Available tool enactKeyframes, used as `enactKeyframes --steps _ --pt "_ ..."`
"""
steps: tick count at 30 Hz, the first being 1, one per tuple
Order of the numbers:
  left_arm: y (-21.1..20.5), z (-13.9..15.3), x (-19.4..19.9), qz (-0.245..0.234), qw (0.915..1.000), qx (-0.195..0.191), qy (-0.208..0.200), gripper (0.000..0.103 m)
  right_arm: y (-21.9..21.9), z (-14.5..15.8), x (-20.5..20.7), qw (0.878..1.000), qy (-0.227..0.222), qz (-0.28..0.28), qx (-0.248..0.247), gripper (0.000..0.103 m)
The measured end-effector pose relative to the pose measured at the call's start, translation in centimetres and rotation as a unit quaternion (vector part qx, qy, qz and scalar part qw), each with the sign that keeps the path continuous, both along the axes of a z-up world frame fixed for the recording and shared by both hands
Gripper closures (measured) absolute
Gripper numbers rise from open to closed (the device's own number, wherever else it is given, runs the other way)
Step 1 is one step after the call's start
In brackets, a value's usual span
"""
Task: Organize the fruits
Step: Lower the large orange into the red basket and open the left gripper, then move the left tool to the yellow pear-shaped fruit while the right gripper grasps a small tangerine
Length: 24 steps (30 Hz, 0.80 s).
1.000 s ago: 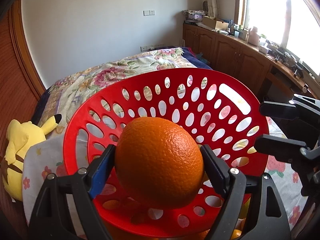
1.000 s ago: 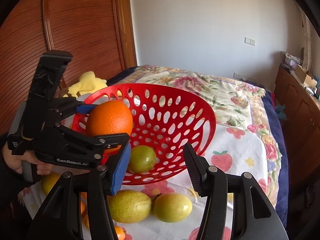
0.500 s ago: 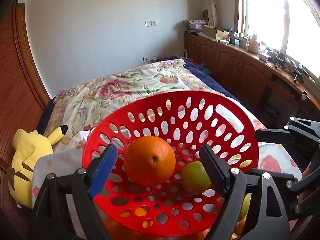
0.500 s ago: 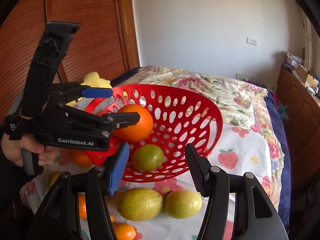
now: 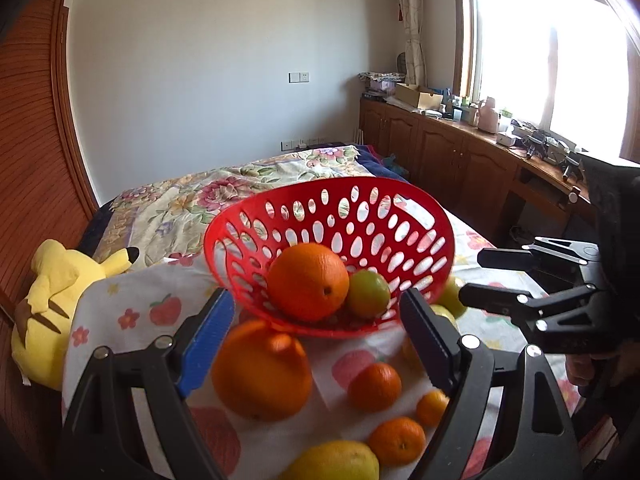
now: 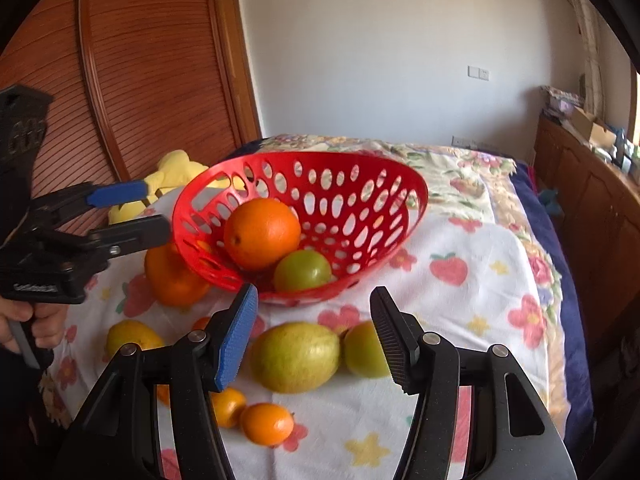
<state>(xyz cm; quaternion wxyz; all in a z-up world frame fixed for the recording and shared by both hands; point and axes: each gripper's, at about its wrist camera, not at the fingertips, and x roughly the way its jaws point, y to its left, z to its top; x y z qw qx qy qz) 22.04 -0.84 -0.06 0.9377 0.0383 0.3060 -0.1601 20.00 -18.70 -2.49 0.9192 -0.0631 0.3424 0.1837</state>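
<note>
Bed (image 6: pixel 500 264), flower-print cover, carrying a tilted red basket (image 6: pixel 360 168) that holds a large orange (image 6: pixel 262 238) and a green fruit (image 6: pixel 302 270). Just in front of the basket lies an oval yellow-green fruit (image 6: pixel 294 358), long axis roughly crosswise to the right claw (image 6: pixel 314 336), which is the nearer one; its jaws stand apart, empty, the fruit just beyond their tips. The left claw (image 5: pixel 316 340), beside the basket, is likewise spread and empty.

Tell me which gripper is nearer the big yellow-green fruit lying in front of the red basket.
Right. The right gripper hangs over the yellow-green fruit, jaws framing it; the left gripper is off beside the basket's far rim.
</note>
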Motion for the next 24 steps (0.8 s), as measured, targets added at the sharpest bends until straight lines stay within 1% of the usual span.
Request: enactKeyframes --steps 3,7,11,13,19,24 --pt "0.8 -0.5 -2.0 0.002 1.0000 -0.006 -0.002 0.018 0.0 -0.5 -1.1 1.000 0.002 -0.009 0.007 0.043" --pt "1.6 -1.6 -3.9 0.006 0.9998 -0.018 0.005 0.017 0.2 -1.3 -2.8 1.000 0.002 -0.016 0.006 0.043" --pt "1.9 -3.1 -5.7 0.015 0.9998 -0.010 0.007 0.017 0.5 -2.3 -4.2 1.000 0.005 -0.015 0.000 0.043" --pt "2.0 -3.9 -6.5 0.013 0.9998 -0.013 0.009 0.017 0.8 -3.0 -4.8 1.000 0.007 -0.014 -0.003 0.043" --pt "2.2 -6.1 -8.3 0.020 0.9994 -0.024 0.011 0.017 0.9 -5.0 -6.0 1.000 0.019 -0.016 -0.007 0.047" --pt "2.0 -7.4 -8.8 0.025 0.9996 -0.016 0.006 0.017 0.8 -6.1 -6.1 0.999 0.030 -0.020 -0.005 0.048"
